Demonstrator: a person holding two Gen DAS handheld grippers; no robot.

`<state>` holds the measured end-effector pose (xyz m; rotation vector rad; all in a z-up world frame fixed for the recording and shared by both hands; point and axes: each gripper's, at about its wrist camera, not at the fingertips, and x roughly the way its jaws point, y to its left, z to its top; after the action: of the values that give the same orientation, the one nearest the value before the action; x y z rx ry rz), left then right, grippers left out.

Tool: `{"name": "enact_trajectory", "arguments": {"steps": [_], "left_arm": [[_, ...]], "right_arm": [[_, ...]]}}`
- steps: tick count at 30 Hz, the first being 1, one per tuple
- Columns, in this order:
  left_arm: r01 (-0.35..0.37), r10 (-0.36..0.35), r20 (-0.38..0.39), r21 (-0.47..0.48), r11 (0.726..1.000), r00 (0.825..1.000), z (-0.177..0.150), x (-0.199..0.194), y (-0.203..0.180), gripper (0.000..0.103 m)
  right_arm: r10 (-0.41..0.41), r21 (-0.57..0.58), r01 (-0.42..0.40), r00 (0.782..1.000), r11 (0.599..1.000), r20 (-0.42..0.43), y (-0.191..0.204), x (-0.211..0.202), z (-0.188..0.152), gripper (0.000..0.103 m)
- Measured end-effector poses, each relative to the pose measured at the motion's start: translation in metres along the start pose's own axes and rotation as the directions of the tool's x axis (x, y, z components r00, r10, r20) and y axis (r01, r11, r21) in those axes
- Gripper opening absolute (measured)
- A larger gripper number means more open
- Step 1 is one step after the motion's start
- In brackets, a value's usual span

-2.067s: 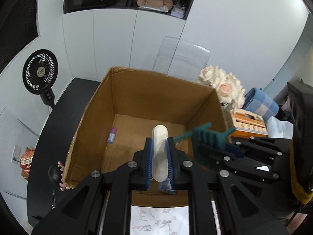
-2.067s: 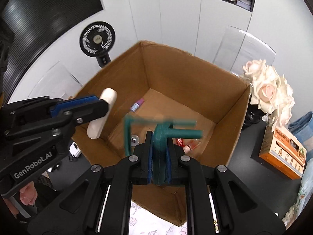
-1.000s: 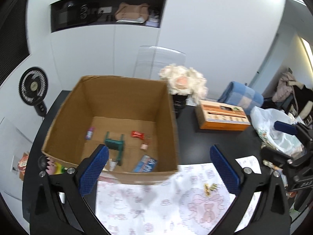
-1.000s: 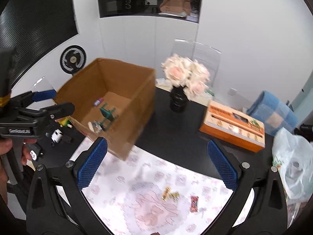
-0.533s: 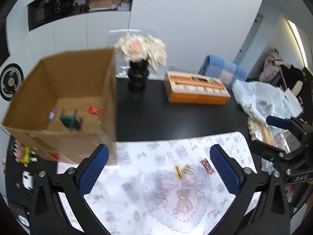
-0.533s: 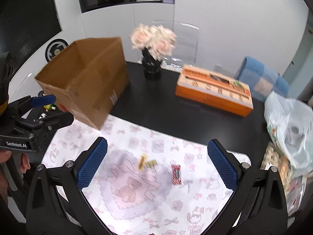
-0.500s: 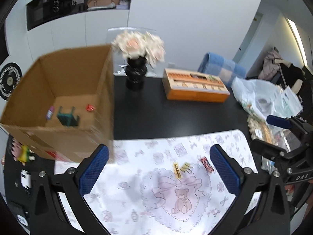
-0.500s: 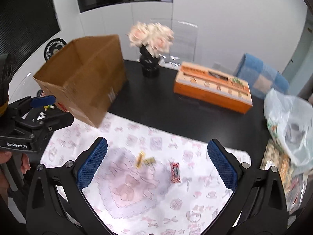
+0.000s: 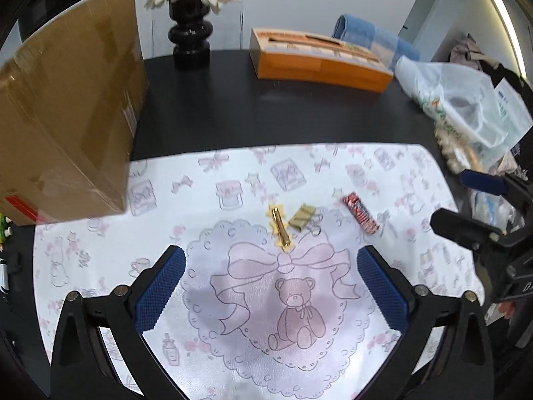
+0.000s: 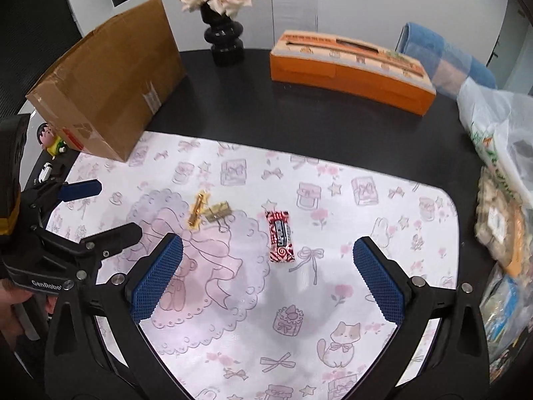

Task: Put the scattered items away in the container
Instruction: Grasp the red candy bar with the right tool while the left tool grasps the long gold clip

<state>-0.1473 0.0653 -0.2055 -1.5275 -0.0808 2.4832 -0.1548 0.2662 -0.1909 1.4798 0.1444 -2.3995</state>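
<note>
Both the left gripper (image 9: 271,291) and the right gripper (image 10: 268,278) are held wide open and empty above the patterned mat (image 10: 366,220) on the table (image 10: 266,116). Three items are left there: a gold hair clip (image 10: 196,212) touching a gold binder clip (image 10: 218,215), and a red candy bar (image 10: 280,236), its long axis set roughly fore-and-aft. The touching clips may be nudged apart or taken together, well short of the cardboard box (image 10: 110,90).

Pale pink roses in a black turned vase (image 10: 224,41) are standing on the round black table (image 10: 299,113). A long orange cardboard box (image 10: 349,63) is lying beside a white plastic bag (image 10: 493,126).
</note>
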Motion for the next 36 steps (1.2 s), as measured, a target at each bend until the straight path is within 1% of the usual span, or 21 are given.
{"name": "enact_trajectory", "arguments": {"steps": [2, 6, 11, 13, 14, 15, 16, 20, 23, 25, 26, 29, 31, 32, 33, 35, 36], "left_arm": [[-0.012, 0.012, -0.011, 0.001, 1.0, 1.0, -0.005, 0.013, -0.002, 0.103], [-0.048, 0.048, -0.025, 0.016, 0.999, 0.999, -0.012, 0.037, -0.009, 0.103], [-0.1, 0.101, -0.045, 0.029, 0.995, 0.994, -0.016, 0.061, -0.011, 0.102], [-0.117, 0.119, -0.047, 0.039, 0.992, 0.992, -0.015, 0.067, -0.011, 0.094], [-0.121, 0.123, -0.05, 0.041, 0.992, 0.991, -0.014, 0.07, -0.011, 0.091], [-0.126, 0.129, -0.055, 0.041, 0.991, 0.99, -0.013, 0.072, -0.011, 0.085], [-0.133, 0.136, -0.059, 0.046, 0.99, 0.989, -0.012, 0.075, -0.012, 0.081], [-0.149, 0.155, -0.061, 0.082, 0.985, 0.986, -0.009, 0.084, -0.016, 0.076], [-0.143, 0.149, -0.07, 0.09, 0.986, 0.986, -0.007, 0.089, -0.02, 0.067], [-0.147, 0.155, -0.078, 0.102, 0.984, 0.985, -0.008, 0.094, -0.023, 0.057], [-0.149, 0.157, -0.078, 0.106, 0.983, 0.985, -0.008, 0.096, -0.024, 0.056], [-0.139, 0.147, -0.069, 0.114, 0.984, 0.987, -0.007, 0.096, -0.028, 0.046], [-0.125, 0.134, -0.072, 0.118, 0.985, 0.988, -0.006, 0.096, -0.029, 0.033], [-0.122, 0.132, -0.072, 0.121, 0.985, 0.989, -0.006, 0.096, -0.03, 0.031], [-0.121, 0.13, -0.071, 0.123, 0.985, 0.989, -0.006, 0.095, -0.031, 0.029], [-0.119, 0.128, -0.068, 0.12, 0.986, 0.989, -0.006, 0.094, -0.031, 0.028], [-0.119, 0.127, -0.066, 0.118, 0.986, 0.99, -0.007, 0.094, -0.03, 0.025]], "right_arm": [[0.019, 0.014, -0.019, 1.0, 1.0, -0.02, -0.005, 0.012, -0.007, 0.103], [-0.016, -0.008, 0.016, 0.999, 1.0, -0.037, -0.008, 0.032, -0.016, 0.103], [-0.038, -0.033, 0.036, 0.998, 0.999, -0.051, -0.011, 0.051, -0.015, 0.103], [-0.044, -0.041, 0.041, 0.997, 0.998, -0.059, -0.012, 0.059, -0.014, 0.103], [-0.043, -0.042, 0.04, 0.997, 0.998, -0.062, -0.012, 0.062, -0.013, 0.103], [-0.044, -0.041, 0.041, 0.997, 0.998, -0.065, -0.012, 0.066, -0.012, 0.103], [-0.048, -0.043, 0.046, 0.997, 0.998, -0.068, -0.012, 0.069, -0.011, 0.103], [-0.101, -0.085, 0.094, 0.992, 0.992, -0.077, -0.009, 0.08, -0.012, 0.103], [-0.097, -0.088, 0.09, 0.992, 0.992, -0.077, -0.011, 0.085, -0.012, 0.103], [-0.094, -0.085, 0.087, 0.992, 0.993, -0.081, -0.013, 0.091, -0.013, 0.102], [-0.093, -0.083, 0.086, 0.992, 0.993, -0.083, -0.014, 0.094, -0.014, 0.101], [-0.084, -0.075, 0.076, 0.991, 0.994, -0.101, -0.018, 0.103, -0.016, 0.092], [-0.079, -0.077, 0.07, 0.991, 0.995, -0.112, -0.018, 0.108, -0.017, 0.078], [-0.075, -0.075, 0.066, 0.991, 0.995, -0.115, -0.019, 0.109, -0.018, 0.076], [-0.07, -0.074, 0.062, 0.99, 0.995, -0.118, -0.019, 0.111, -0.018, 0.076], [-0.067, -0.074, 0.058, 0.991, 0.996, -0.119, -0.02, 0.112, -0.017, 0.072], [-0.068, -0.075, 0.059, 0.991, 0.995, -0.117, -0.02, 0.112, -0.016, 0.063]]}}
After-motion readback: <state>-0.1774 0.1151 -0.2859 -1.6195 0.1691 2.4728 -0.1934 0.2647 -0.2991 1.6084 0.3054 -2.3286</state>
